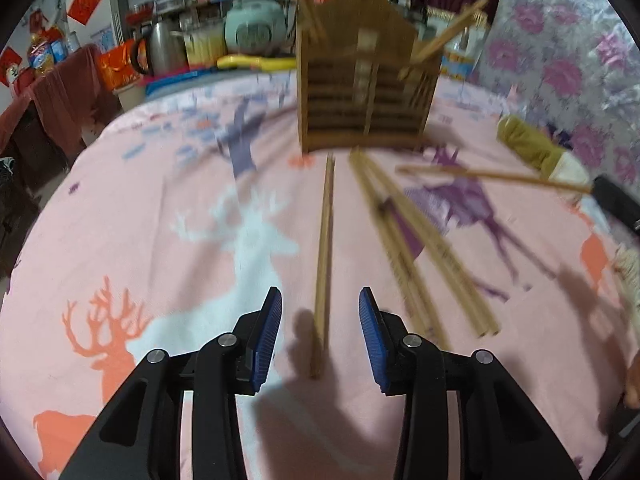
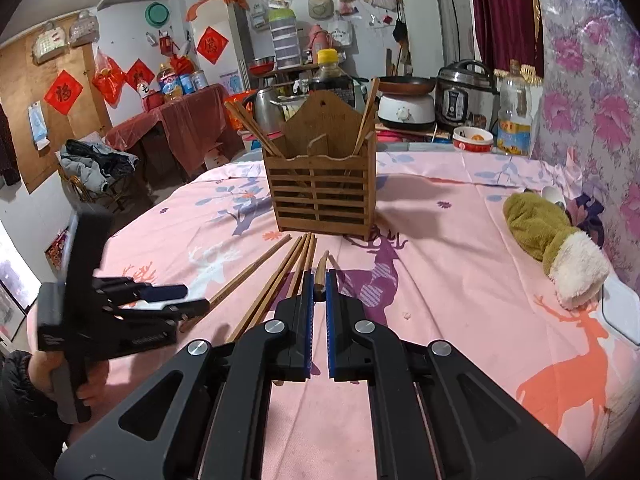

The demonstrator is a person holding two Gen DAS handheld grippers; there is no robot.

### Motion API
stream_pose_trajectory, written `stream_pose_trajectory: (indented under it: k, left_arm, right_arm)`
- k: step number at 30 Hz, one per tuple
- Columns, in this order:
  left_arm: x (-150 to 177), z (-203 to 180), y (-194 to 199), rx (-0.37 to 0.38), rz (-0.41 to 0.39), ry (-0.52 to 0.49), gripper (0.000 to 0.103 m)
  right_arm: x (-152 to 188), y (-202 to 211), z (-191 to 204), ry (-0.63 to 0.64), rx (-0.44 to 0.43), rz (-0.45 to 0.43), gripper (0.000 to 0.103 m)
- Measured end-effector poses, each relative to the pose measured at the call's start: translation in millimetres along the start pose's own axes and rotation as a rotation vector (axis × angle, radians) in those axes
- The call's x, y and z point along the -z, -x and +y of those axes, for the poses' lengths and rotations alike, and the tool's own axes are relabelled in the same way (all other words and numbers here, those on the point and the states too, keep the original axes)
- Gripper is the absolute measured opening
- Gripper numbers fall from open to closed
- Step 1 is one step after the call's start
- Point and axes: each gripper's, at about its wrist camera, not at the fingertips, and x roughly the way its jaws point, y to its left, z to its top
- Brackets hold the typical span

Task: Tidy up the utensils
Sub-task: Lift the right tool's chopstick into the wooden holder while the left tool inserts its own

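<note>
A slatted wooden utensil holder [image 1: 362,92] [image 2: 323,186] stands upright on the pink tablecloth with a few chopsticks leaning in it. Several wooden chopsticks [image 1: 416,248] [image 2: 280,280] lie loose in front of it. My left gripper [image 1: 320,320] is open, low over the cloth, with one lying chopstick [image 1: 325,256] between its jaws. It also shows in the right wrist view [image 2: 188,300]. My right gripper [image 2: 319,280] is shut on a chopstick [image 2: 321,270] that points at the holder. That held chopstick shows raised in the left wrist view [image 1: 492,176].
A green and white glove [image 2: 556,240] [image 1: 536,152] lies on the cloth at the right, by the flowered wall covering [image 2: 600,100]. Beyond the table's far edge [image 2: 440,156] stand a kettle [image 1: 160,46], cookers [image 2: 464,96] and bottles. A cloth-covered side table [image 2: 176,120] stands far left.
</note>
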Motion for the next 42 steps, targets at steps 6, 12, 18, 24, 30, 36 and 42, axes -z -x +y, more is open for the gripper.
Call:
stream_pose_trajectory:
  k: [6,12,18,24,30,36,42]
  left_arm:
    - [12,-4,3,0.015,-0.001,-0.039,0.006]
    - [-7,-15,61,0.02,-0.151,-0.05,0.006]
    - [-39,-31,105,0.021,-0.24,-0.081,0.006]
    - [-68,-43,123,0.042,-0.259,-0.1,0.006]
    - [-96,-37,114,0.032,-0.189,-0.077,0.006]
    - [-127,-26,97,-0.019,-0.096,-0.075,0.006]
    - [-158,-20,82,-0.073,-0.018,-0.092,0.006]
  right_arm:
    - [4,-3,-6,-0.019,-0.007,0.012,0.007]
    - [-4,8,-4,-0.012,0.003,-0.022,0.006]
    - [-23,25,2,0.01,0.008,-0.075,0.006]
    - [-47,33,10,0.035,0.014,-0.11,0.006]
    - [-84,38,16,0.05,0.021,-0.155,0.006]
    - [-118,38,22,0.066,0.032,-0.177,0.006]
    - [-167,42,26,0.059,0.064,-0.245,0.006]
